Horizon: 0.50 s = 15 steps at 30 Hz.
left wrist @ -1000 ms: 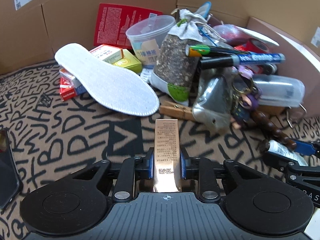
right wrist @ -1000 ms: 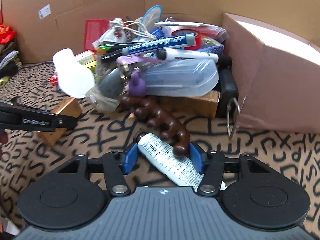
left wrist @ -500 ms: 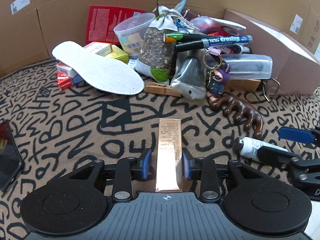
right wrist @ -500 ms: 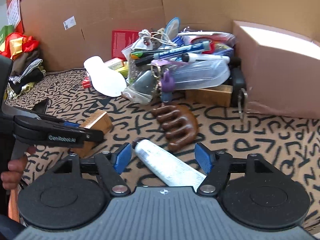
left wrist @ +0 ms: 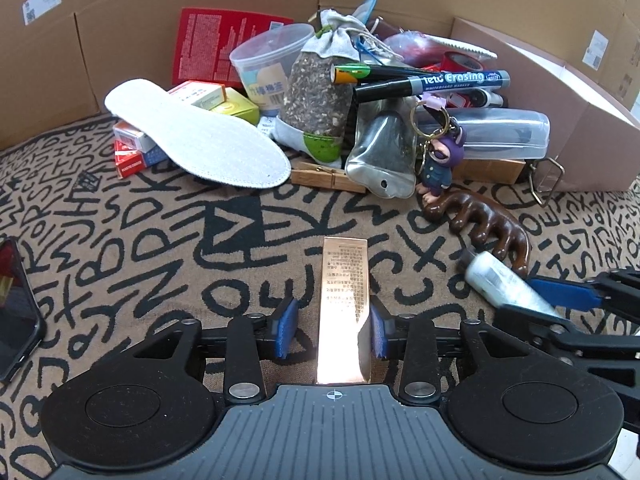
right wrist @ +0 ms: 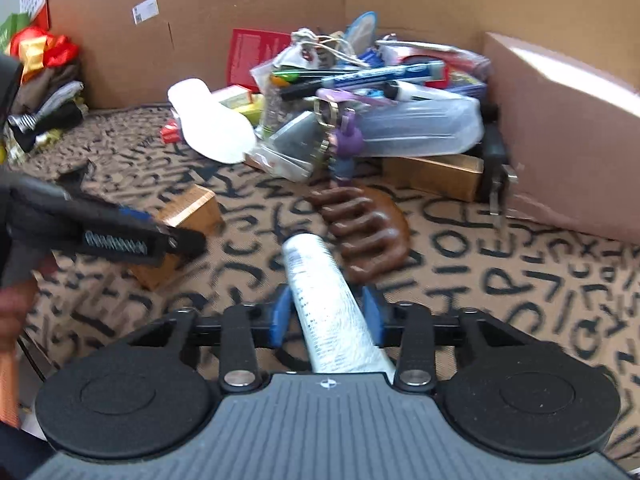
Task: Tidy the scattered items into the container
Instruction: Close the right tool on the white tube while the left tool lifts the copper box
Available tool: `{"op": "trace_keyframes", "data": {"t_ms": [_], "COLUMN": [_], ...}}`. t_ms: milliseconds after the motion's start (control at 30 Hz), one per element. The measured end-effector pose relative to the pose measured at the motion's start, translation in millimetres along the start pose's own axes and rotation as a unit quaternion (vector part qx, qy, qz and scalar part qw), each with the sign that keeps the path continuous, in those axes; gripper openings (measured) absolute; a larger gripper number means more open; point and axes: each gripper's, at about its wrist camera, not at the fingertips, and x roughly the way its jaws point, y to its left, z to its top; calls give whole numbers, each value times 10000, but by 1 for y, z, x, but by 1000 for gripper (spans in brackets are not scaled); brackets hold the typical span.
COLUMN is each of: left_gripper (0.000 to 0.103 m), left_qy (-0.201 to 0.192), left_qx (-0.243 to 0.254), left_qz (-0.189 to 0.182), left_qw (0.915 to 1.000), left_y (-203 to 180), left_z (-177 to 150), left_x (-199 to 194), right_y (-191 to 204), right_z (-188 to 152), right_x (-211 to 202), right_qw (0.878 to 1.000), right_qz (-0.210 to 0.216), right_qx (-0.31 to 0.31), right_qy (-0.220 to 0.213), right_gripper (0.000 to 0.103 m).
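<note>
A copper carton [left wrist: 344, 292] lies flat on the lettered rug between the jaws of my left gripper [left wrist: 332, 332]. Those jaws are opening, with a clear gap at the left pad. To its right, a white tube [left wrist: 496, 280] rests against a brown wooden comb [left wrist: 492, 220]. My right gripper [right wrist: 326, 316] is closing on the tube [right wrist: 320, 288], and the blue pads meet its sides. The open cardboard container [left wrist: 120, 20] stands behind, with a heap of items at its back wall. In the right wrist view, the left gripper [right wrist: 160, 236] and the carton [right wrist: 188, 212] show at the left.
A white insole [left wrist: 200, 136], markers, a clear case [left wrist: 500, 132], a keychain doll [left wrist: 440, 160] and small boxes fill the heap. A dark phone [left wrist: 16, 304] lies at the far left. The cardboard flap [right wrist: 560, 120] walls off the right. Clothes [right wrist: 40, 80] lie outside, at the left.
Both grippers drew back from the heap. The left jaws let go of the copper carton and spread. The right jaws widened, then closed in on the white tube.
</note>
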Motion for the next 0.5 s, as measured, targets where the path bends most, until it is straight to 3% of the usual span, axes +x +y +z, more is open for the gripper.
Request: {"op": "trace_keyframes", "data": {"t_ms": [400,433,500], "left_gripper": [55,37,24], "left_qy": [-35,-36,-40], "left_qx": [91,108,153], "left_qz": [62,51,15], "left_qw": [9999,9999,9999], "left_y": [-1,-2,-3], "left_z": [3,4,5], "left_x": [3,4,3], "right_y": [9,10,11], "right_z": [2,2,1], "right_x": [6,6,7], "right_qw": [9992,9990,9985], "right_qz": [80,70,51], "right_qx": [-396,-439,-533], "right_qy": [-4,-19,-63], "right_gripper": [41,41,41]}}
